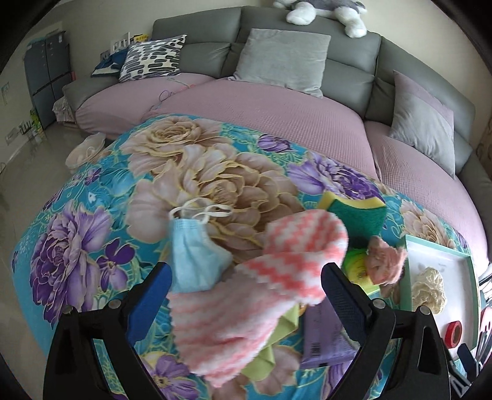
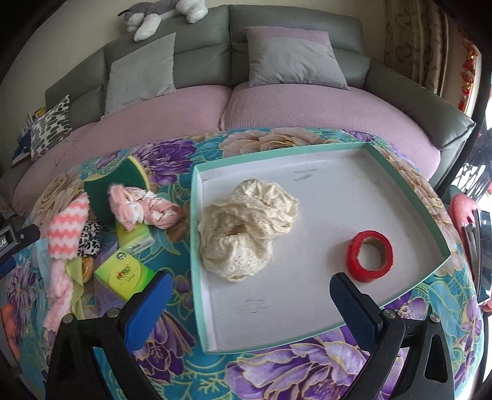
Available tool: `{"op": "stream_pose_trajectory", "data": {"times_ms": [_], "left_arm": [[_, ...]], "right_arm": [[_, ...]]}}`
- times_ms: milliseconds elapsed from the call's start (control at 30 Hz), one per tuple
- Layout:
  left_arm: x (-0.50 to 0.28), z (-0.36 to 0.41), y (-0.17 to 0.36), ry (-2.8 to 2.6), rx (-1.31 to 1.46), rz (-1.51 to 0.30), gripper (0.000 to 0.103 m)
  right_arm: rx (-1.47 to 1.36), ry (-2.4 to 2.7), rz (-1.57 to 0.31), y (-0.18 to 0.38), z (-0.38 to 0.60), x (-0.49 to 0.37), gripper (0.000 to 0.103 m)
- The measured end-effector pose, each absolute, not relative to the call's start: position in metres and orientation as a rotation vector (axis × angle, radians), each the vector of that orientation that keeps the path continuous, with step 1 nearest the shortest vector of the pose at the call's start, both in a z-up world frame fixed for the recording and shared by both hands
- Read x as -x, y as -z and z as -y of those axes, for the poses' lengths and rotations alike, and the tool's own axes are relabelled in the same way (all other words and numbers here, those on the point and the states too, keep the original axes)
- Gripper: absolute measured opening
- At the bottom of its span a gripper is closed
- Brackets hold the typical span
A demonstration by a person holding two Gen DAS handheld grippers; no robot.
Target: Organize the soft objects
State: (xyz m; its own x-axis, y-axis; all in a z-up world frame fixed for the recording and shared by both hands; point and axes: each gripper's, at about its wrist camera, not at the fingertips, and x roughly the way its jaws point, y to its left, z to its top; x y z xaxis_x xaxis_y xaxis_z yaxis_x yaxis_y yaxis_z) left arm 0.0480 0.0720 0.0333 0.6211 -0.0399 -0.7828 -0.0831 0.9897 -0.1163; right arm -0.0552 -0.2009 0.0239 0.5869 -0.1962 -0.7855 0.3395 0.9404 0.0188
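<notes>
A pink-and-white zigzag cloth [image 1: 264, 292] lies crumpled on the floral tablecloth [image 1: 215, 172]. My left gripper [image 1: 246, 277] stands open around it, and its pads do not press on it. A blue face mask [image 1: 196, 255] rests just left of the cloth. My right gripper [image 2: 250, 283] is open and empty over the near part of a white tray with a teal rim [image 2: 193, 234]. In the tray sit a cream lace cloth [image 2: 246, 234] and a red tape roll [image 2: 369, 255].
Left of the tray lie a green sponge [image 2: 117, 184], a pink fabric bundle [image 2: 144, 209], a leopard-print item [image 2: 90, 240], green tissue packs [image 2: 126, 274], a green cloth [image 1: 276, 347] and a purple packet [image 1: 326, 338]. A grey sofa [image 2: 292, 18] with cushions stands behind the table.
</notes>
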Motion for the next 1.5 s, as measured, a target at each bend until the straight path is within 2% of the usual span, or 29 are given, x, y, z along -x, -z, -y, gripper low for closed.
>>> {"op": "stream_pose_trajectory", "data": {"times_ms": [367, 800, 1500], "left_arm": [[-0.040, -0.114, -0.029, -0.040, 0.206, -0.891, 0.098], [-0.032, -0.149, -0.007, -0.037, 0.272, -0.931, 0.098], [-0.048, -0.085, 0.018, 0.142, 0.137, -1.026, 0.098]], "right_arm": [[-0.133, 0.148, -0.906, -0.019, 0.140, 0.042, 0.103], [-0.096, 0.107, -0.949, -0.003, 0.113, 0.042, 0.103], [-0.215, 0.053, -0.939, 0.017, 0.127, 0.016, 0.103]]}}
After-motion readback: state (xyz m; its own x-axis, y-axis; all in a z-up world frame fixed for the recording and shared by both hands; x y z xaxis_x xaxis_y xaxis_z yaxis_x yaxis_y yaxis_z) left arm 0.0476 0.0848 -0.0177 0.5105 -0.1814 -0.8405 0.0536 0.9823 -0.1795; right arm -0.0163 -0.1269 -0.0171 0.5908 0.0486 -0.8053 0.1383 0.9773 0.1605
